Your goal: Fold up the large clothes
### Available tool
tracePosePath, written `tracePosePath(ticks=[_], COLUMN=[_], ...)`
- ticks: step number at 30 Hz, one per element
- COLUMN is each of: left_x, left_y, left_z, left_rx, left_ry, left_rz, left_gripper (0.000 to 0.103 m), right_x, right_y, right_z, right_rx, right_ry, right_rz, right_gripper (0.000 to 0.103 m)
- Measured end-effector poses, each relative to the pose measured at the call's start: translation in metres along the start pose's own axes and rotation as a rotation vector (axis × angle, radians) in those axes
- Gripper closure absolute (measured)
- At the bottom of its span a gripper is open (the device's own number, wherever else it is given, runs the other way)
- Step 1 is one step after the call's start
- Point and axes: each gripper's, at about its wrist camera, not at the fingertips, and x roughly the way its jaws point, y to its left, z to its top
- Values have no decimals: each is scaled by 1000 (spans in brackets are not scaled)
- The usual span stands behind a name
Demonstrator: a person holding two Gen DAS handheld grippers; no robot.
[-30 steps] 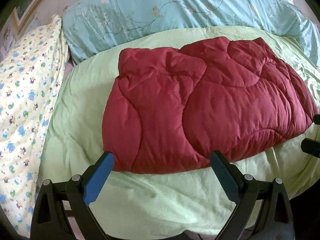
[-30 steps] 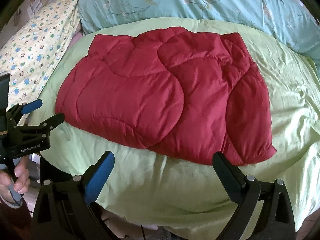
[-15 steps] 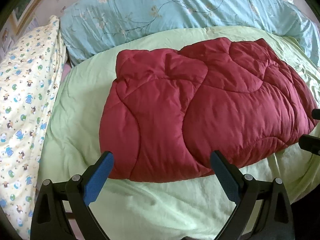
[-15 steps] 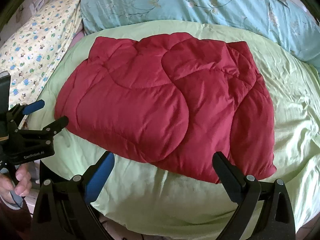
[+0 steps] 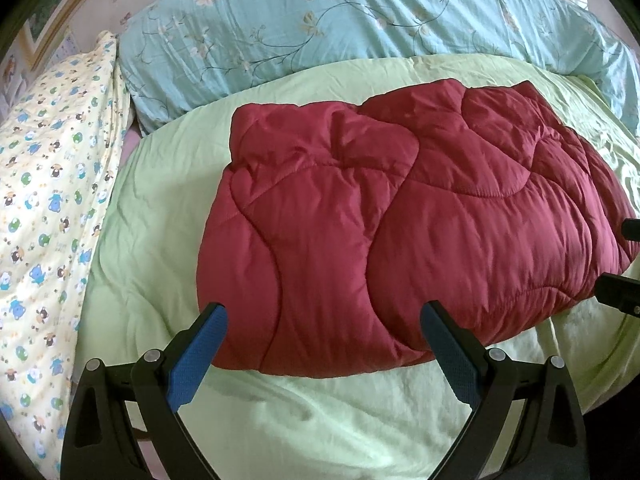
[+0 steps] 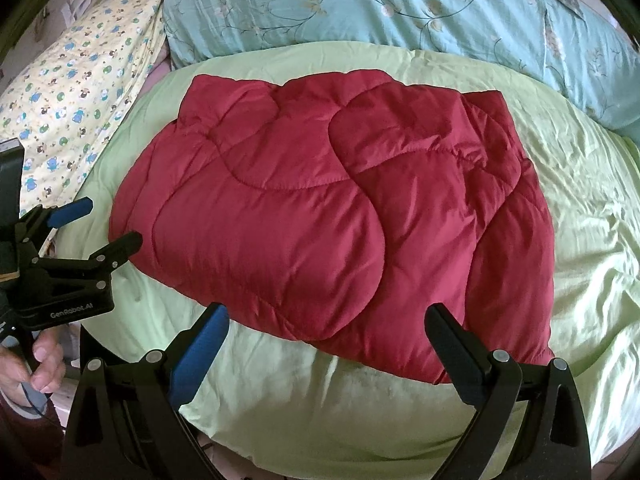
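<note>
Red quilted padding, a large folded garment (image 5: 404, 232), lies flat in the middle of a pale green quilt (image 5: 152, 240) spread over a bed, its stitched seams curving across the puffy surface. Behind it runs a turquoise floral duvet (image 5: 360, 20), and a yellow cartoon-print pillow (image 5: 44, 200) sits along the left side. Both hand-held tools hang at the garment's near edge with their jaws spread wide and nothing between them: the left gripper (image 5: 322, 320) frames the near left part of the red fabric, the right gripper (image 6: 326, 318) the near right part. In the right wrist view the left gripper (image 6: 106, 224) shows side-on just beside the garment's left edge, a person's hand (image 6: 32, 368) wrapped around its handle.
</note>
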Motion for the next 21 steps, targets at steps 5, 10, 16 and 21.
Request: tracePosePath(ticks=[5,10,16,21], left_x=[0,1,1,0], left_y=[-2,-3,-4,-5], left_z=[1,2,3,3], left_rx=[-5,-6,-8,-9], left_ry=[1,0,-3,-5], left_rz=[0,-1,2,5], left_gripper=[5,5,5,5], right_x=[0,0,-1,-1], right_y=[0,2,3,2], right_z=[1,2,4,4], right_rx=[-1,-2,-4,-5], right_ry=[0,-1,-1,-1], right_rz=[0,1,1,1], right_gripper=[4,4,4,4])
